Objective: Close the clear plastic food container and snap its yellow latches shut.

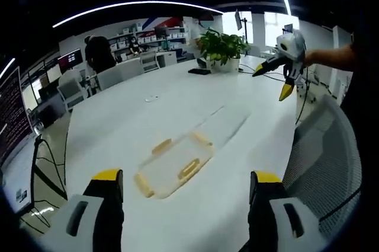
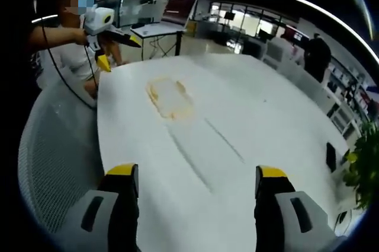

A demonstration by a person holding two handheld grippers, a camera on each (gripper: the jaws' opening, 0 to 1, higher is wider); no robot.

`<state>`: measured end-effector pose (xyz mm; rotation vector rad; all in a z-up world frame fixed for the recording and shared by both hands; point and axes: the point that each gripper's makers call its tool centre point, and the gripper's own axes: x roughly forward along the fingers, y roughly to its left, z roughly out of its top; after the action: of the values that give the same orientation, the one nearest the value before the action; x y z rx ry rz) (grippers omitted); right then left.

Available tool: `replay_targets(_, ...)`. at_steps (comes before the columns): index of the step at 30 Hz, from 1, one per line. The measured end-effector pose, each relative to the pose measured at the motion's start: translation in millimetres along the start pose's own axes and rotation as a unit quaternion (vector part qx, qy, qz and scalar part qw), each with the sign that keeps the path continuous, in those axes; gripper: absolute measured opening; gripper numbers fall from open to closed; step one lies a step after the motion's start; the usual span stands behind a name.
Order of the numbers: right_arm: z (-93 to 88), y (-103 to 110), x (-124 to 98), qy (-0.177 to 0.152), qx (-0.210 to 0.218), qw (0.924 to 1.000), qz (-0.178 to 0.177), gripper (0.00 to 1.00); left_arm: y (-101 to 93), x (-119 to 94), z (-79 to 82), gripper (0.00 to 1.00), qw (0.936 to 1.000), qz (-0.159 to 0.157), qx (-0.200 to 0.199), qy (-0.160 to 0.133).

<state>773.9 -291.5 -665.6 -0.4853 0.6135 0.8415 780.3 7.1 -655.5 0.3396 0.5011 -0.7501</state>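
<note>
The container [image 1: 173, 166] is seen lying flat on the white table [image 1: 177, 98], just ahead of the left gripper [image 1: 186, 190], whose jaws are held wide apart with nothing between them; in the right gripper view the container [image 2: 170, 96] lies far up the table [image 2: 249, 121], well apart from the right gripper [image 2: 198, 184], whose jaws are likewise spread and empty. Yellow latches [image 1: 188, 169] can be made out along its edges, but whether the lid is seated or any latch is already snapped cannot be told from these views. The main risk is judged to lie in the clear plastic: its outline is faint against the pale surface, so a jaw could be brought down beside a latch rather than on it. The container looks light and the table smooth, so it would probably be pushed along if a latch were pressed from one side without being steadied from the other. A lid pressed down askew could be jammed under a latch. The table edge and a mesh chair [image 1: 328, 145] are near, and a sliding container could be sent towards them.
</note>
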Motion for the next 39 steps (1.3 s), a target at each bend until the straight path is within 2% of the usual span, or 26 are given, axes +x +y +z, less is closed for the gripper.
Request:
replay_targets(23, 13.3, -16, 27, 0.017, -0.048, 0.9978, 0.042, 0.70, 20.0, 20, -19.2, 0.74, 0.9982, -0.031, 0.030, 0.041)
replay_targets(39, 35.6, -18, 46, 0.018, -0.076, 0.9949, 0.064, 0.63, 30.9, 35, -20.7, 0.64, 0.9940, -0.053, 0.070, 0.066)
